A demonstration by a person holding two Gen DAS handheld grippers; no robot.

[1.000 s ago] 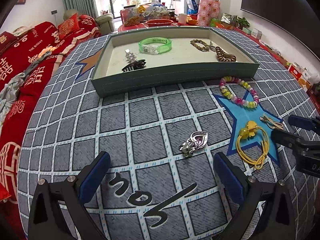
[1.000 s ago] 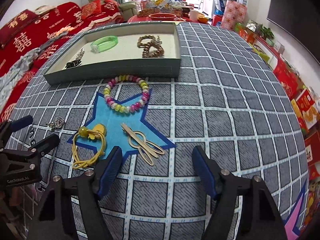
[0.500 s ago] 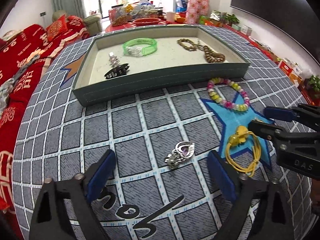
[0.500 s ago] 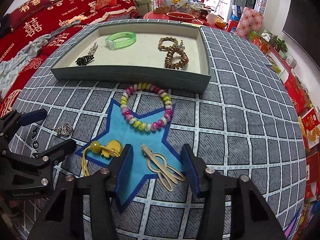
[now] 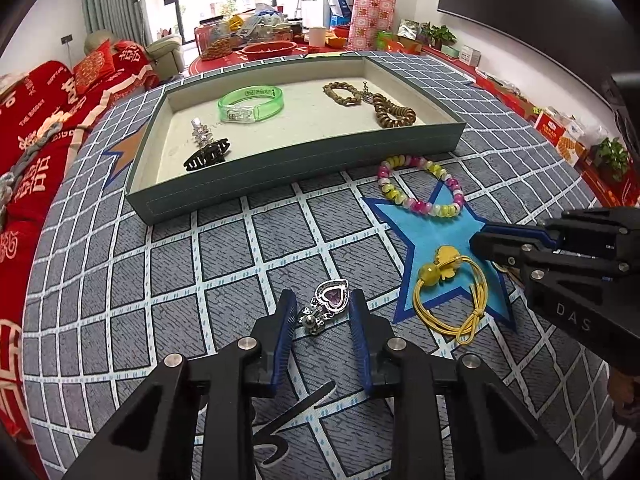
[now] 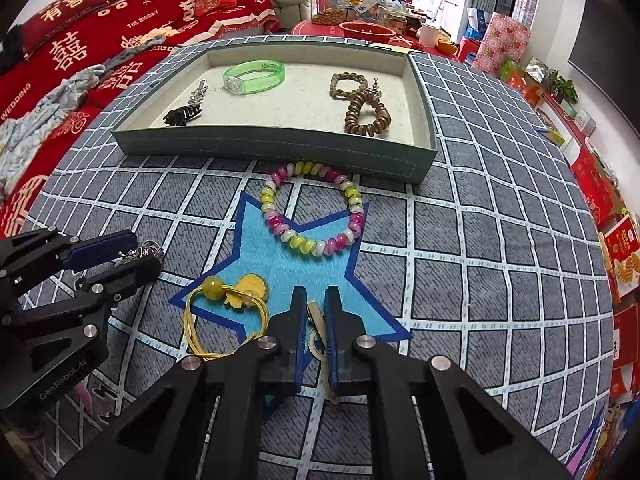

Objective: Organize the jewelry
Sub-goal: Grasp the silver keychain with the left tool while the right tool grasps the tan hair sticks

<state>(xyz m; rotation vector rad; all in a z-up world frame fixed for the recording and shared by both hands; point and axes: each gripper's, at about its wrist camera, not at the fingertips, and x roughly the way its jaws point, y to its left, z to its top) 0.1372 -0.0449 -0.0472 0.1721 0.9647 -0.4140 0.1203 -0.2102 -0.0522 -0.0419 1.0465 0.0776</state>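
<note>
On the grid-patterned table cover (image 5: pixel 224 264), the left gripper (image 5: pixel 320 312) has its fingers nearly clenched around the silver heart pendant (image 5: pixel 326 306). The yellow hair tie (image 5: pixel 452 296) lies on the blue star (image 6: pixel 280 260). The right gripper (image 6: pixel 316 320) pinches the gold hair clip (image 6: pixel 318 322). The beaded bracelet (image 6: pixel 314 212) lies beside the tray's (image 6: pixel 280 148) near wall.

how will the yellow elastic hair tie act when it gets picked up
The yellow hair tie is thin looped cord, so it will probably droop. Its bead and flower charm will likely hang lowest. It looks light, and the blue star patch shouldn't snag it.
</note>
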